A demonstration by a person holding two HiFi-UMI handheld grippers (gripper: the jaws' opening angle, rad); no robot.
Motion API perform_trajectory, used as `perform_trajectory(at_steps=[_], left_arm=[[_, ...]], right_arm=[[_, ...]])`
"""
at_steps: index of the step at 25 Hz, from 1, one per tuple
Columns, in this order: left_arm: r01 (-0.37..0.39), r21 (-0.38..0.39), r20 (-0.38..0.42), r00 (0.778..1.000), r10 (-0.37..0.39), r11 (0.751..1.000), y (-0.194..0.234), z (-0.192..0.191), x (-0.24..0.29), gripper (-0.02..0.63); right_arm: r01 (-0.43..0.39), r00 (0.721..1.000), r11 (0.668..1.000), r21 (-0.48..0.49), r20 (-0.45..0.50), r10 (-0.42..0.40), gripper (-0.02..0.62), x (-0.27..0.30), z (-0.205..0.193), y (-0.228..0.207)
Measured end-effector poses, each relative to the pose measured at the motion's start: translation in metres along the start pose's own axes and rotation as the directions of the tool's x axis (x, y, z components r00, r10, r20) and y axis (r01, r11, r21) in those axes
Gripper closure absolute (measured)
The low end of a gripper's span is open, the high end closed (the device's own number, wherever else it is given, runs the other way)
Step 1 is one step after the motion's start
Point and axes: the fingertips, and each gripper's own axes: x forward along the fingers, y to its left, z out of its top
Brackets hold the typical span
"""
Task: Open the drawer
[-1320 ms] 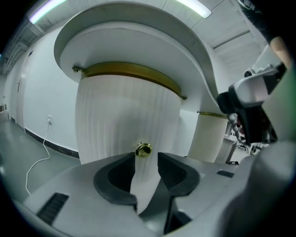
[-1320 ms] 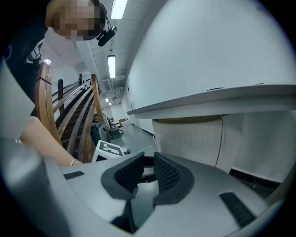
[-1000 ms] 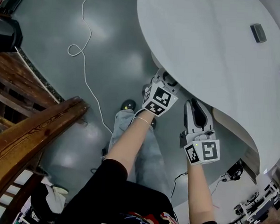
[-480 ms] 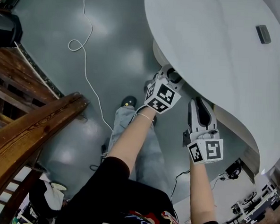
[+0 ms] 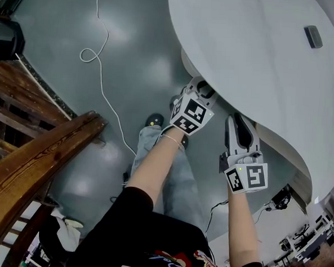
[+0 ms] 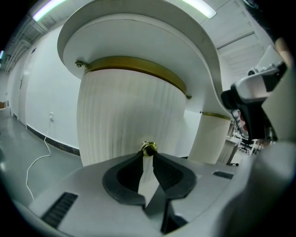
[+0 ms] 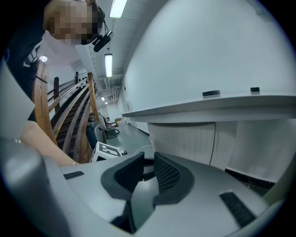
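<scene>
Left gripper (image 6: 148, 155) is right up under the edge of the round white table (image 5: 262, 51), and its jaws have just been closing: the tips now pinch the little brass knob (image 6: 148, 149) from both sides. That knob sits low on the drawer (image 6: 125, 115), the ribbed curved front tucked beneath the tabletop, which looks shut. Right gripper (image 5: 239, 124) hangs just beside it, jaws a narrow slot apart with nothing in them. So this is the grasp step, I'd say. Next comes a straight pull back toward the person, keeping the pinch firm, since a knob that small could slip out.
</scene>
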Motion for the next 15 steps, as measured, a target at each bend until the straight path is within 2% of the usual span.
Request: perform_trajectory(at_steps=[6,9,11,15], left_arm=[[-0.017,-0.018,0.013,1.0,0.017,1.0,-0.003,0.009,0.007,0.512],[-0.073,-0.028,0.01,0.997,0.073,0.997,-0.002,0.016,0.006,0.48],[-0.104,-0.019,-0.012,0.994,0.104,0.994,0.001,0.015,0.007,0.499],[-0.064,-0.011,-0.027,0.998,0.063,0.998,0.0,0.013,0.005,0.509]], right_arm=[[0.011,1.0,1.0,0.005,-0.002,-0.011,0.529,0.004,0.001,-0.004],[0.003,1.0,1.0,-0.004,-0.01,-0.003,0.529,0.007,-0.001,0.003],[-0.001,1.0,1.0,-0.004,-0.014,0.001,0.529,0.009,-0.002,0.006],[-0.007,1.0,1.0,-0.013,-0.01,0.007,0.53,0.009,0.001,0.014]])
